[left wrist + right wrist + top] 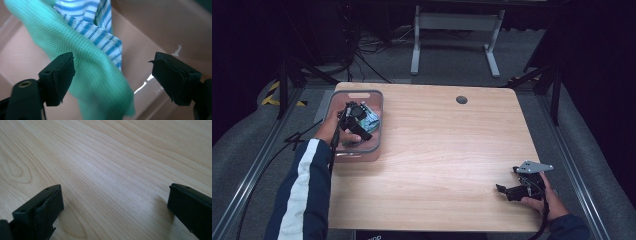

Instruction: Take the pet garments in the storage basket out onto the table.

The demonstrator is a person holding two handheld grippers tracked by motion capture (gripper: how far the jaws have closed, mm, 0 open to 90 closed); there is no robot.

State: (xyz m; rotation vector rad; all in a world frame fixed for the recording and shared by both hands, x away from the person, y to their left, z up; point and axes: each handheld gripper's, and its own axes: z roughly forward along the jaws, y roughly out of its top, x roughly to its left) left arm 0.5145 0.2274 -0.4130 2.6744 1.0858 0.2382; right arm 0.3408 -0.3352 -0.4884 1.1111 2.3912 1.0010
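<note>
A clear plastic bin (376,131) stands on the left part of the wooden table (437,150). Inside it lie a mint green cloth (97,75) and a blue-and-white striped cloth (100,32); the cloths (372,118) show as a pale patch in the high view. My left gripper (353,120) reaches down into the bin. Its jaws stand wide apart over the green cloth (112,75), which lies between them untouched by the pads. My right gripper (507,190) rests low at the table's front right, open, with bare wood (115,195) between its jaws.
A round grommet hole (461,99) sits near the table's far edge. Beyond the table stand a white frame (457,30), cables and dark stands on grey floor. Metal rails run along both sides of the table.
</note>
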